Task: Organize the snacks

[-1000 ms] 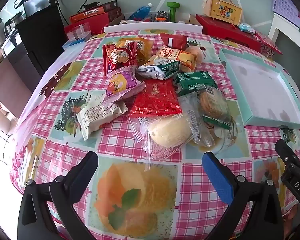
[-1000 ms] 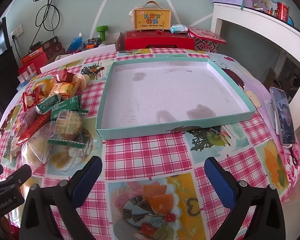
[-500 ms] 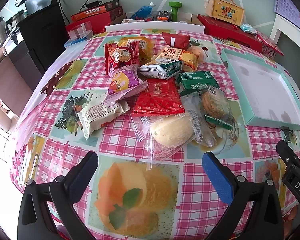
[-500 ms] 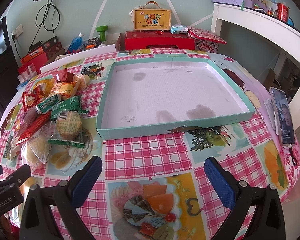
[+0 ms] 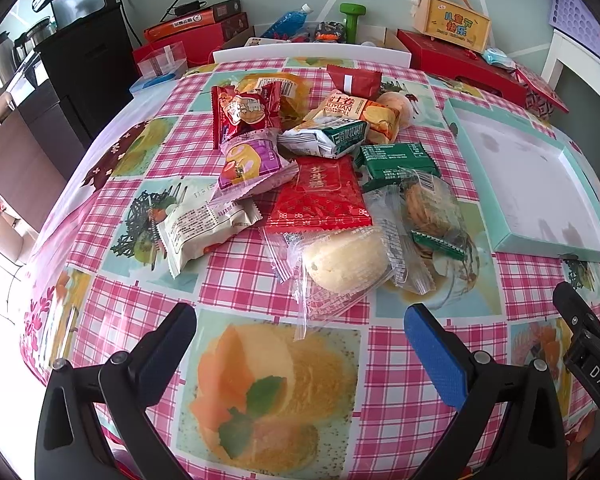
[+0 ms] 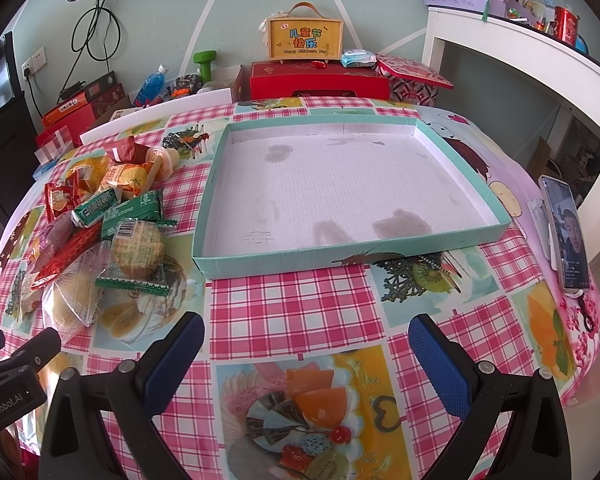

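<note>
A: Left gripper (image 5: 296, 344) and right gripper (image 6: 306, 344): both spread wide, holding nothing.

B: Snack pile (image 5: 320, 168) at twelve o'clock of the left; teal tray (image 6: 500, 232) bare. Risk: the crinkly clear bun wrapper (image 5: 340, 264) slipping from the pads.

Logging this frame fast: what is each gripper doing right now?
Left gripper: open, holding nothing, short of the snacks.
Right gripper: open, holding nothing, short of the tray.

Left gripper (image 5: 300, 344), right gripper (image 6: 306, 344): black frames, blue pads (silver screws).
</note>
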Motion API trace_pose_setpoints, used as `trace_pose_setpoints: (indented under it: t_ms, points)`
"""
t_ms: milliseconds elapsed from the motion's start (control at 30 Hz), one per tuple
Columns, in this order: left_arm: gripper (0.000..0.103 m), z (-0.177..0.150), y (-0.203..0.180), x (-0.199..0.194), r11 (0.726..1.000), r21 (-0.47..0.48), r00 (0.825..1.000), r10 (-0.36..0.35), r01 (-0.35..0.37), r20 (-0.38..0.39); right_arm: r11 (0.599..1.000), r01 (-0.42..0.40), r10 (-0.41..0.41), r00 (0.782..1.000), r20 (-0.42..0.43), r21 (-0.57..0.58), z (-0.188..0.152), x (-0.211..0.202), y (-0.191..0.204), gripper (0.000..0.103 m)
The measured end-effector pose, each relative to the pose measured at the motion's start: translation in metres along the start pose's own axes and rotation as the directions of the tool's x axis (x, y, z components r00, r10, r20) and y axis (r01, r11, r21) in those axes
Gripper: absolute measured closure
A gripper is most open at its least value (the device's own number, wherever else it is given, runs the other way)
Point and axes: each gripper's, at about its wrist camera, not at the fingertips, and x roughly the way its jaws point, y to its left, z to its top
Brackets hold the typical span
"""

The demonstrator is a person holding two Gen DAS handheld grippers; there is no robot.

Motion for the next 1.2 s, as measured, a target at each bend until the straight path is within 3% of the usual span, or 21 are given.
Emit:
trace_pose_setpoints:
  t_ms: [1200]
  points:
    - [0.0,0.0003,0.0051,-0.0073,1.0,-0.012,0.999,-0.003,0.003,0.032,1.0,-0.003,0.004,1.0,0.023,-0.031,0.0003,-0.0058,0.0062,0.0]
